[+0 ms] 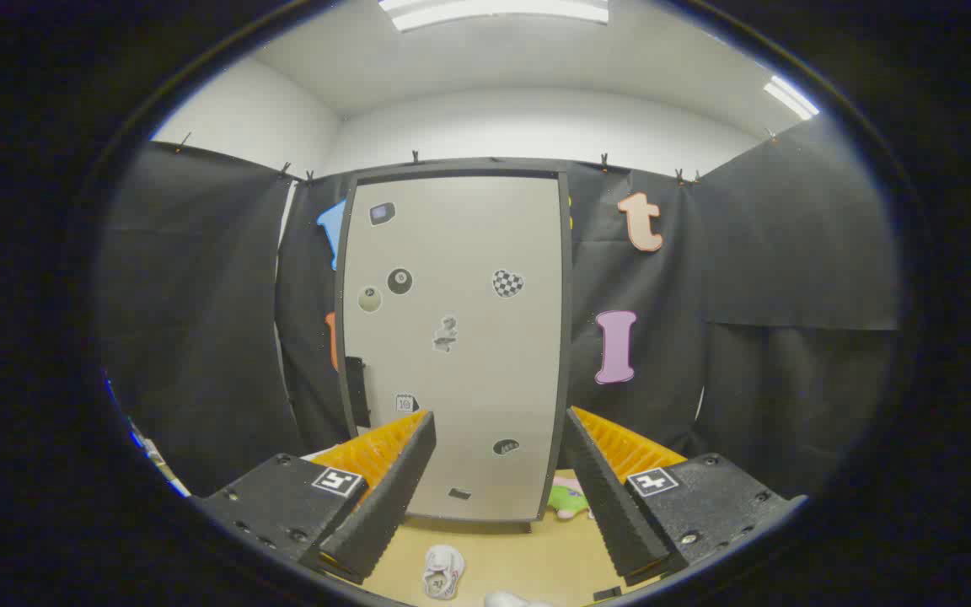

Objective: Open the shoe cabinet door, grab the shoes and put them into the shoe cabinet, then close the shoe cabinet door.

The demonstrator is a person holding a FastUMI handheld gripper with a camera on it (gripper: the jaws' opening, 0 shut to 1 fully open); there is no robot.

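The claw (pixel 498 459) stands spread and empty, facing the tall grey shoe cabinet door (pixel 456 337), closed within its dark frame; a small white shoe (pixel 442 571) lies on the bare tan floor (pixel 528 556) between the fingers.

gripper view | faces shoe cabinet (pixel 454 337) door head-on | low, near floor (pixel 519 565)

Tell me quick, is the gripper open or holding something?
Gripper: open, holding nothing; the closed cabinet door stands beyond its fingers.
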